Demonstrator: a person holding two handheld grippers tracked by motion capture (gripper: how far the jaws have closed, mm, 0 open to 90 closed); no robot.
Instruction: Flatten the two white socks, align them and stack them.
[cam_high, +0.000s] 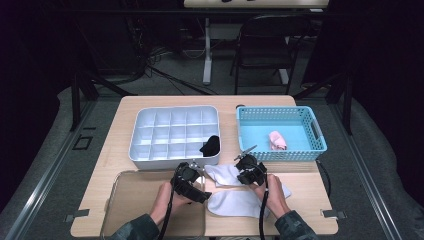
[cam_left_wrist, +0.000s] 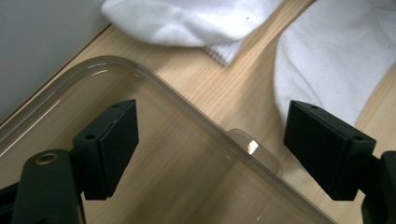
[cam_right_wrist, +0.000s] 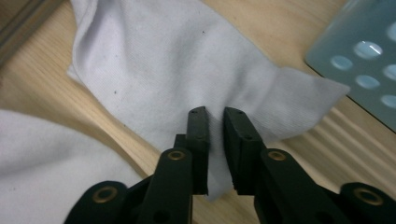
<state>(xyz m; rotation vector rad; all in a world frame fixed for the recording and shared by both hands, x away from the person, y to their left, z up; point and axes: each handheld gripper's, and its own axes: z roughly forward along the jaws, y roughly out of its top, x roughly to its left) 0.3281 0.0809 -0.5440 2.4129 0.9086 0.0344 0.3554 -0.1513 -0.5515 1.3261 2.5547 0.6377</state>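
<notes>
Right gripper: fingers clenched on a fold of the upper sock, pinching its cloth between the pads at the sock's near edge.
Upper sock: white, flat on the counter, spreading away from the right fingers toward the grey organizer; in the high view it lies at between the two grippers.
Lower sock: white, on the counter just beside the right hand, nearer the person than the pinched one; its edge shows at the lower left of the right gripper view.
Left gripper: fingers released and wide apart, nothing between them, hanging over the corner of the clear lid.
Left hand: over the clear lid, just left of the socks.
Clear lid: flat on the counter under the left fingers, its rounded rim and small tab running between them; the lower sock reaches up to the right-hand finger in the left gripper view.
Organizer: grey tray of many compartments, beyond both grippers, close to the upper sock; a black sock sits in a compartment at its near right corner.
Basket: blue, perforated, beyond and to the right of the right fingers, a corner of it near the pinched sock; a pink sock lies in it.
In the way: organizer wall and basket corner flank the upper sock on its far side; the lid's rim borders the lower sock.
Background: a folding chair on the floor beyond the counter.
</notes>
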